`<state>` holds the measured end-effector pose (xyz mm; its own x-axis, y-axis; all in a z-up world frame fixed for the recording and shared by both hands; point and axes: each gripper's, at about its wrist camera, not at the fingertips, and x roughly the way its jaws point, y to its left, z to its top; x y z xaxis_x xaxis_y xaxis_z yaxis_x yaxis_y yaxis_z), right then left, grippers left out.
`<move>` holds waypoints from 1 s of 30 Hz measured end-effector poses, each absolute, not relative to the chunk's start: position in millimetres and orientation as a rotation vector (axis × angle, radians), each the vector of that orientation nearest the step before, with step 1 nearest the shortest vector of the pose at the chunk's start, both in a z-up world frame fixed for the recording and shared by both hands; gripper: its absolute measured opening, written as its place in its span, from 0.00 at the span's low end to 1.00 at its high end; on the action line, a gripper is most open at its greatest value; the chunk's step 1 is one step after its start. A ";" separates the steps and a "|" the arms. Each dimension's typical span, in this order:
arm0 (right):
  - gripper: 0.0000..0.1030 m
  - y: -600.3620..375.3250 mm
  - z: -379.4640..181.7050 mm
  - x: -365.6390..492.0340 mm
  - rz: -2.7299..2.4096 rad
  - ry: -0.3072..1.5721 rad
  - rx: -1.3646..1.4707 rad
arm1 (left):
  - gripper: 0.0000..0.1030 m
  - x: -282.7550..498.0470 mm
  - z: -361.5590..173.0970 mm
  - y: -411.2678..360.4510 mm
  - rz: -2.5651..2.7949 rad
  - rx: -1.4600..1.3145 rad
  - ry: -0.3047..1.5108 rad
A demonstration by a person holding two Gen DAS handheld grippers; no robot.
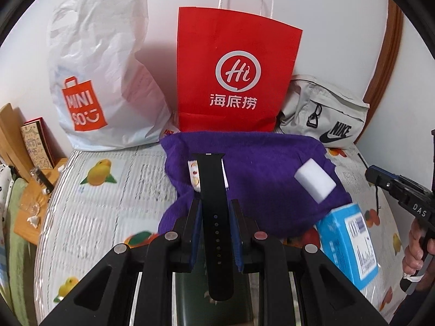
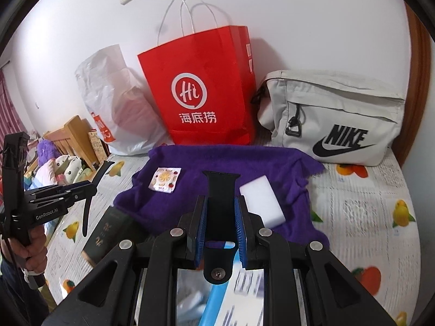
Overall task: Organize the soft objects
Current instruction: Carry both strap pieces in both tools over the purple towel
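Between the blue pads of the left hand-held gripper [image 1: 214, 217] a long black watch strap [image 1: 214, 203] sits clamped; at 12 o'clock lies a purple towel [image 1: 272, 163] on the bed [image 1: 108, 190], a white sponge [image 1: 315, 183] at 2 o'clock. Seen from the right wrist, the right hand-held gripper [image 2: 220, 225] grips a shorter black buckle strap [image 2: 220, 190], the red paper bag [image 2: 206, 87] at 12 o'clock.

fruit-print bed cover [image 2: 367, 190], purple towel [image 2: 217, 163], three bags, blue box [image 1: 350, 244]
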<state>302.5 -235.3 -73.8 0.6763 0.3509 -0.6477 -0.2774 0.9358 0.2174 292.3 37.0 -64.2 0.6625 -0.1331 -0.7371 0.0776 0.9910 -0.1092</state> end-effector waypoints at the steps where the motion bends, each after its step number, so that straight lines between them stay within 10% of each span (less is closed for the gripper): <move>1: 0.20 -234.2 -75.1 308.9 0.355 0.753 0.103 | 0.19 298.3 -65.0 36.7 -0.123 -0.072 0.840; 30: 0.20 -220.8 -154.4 402.1 0.360 0.998 0.030 | 0.19 405.0 -133.7 28.9 -0.140 -0.108 0.987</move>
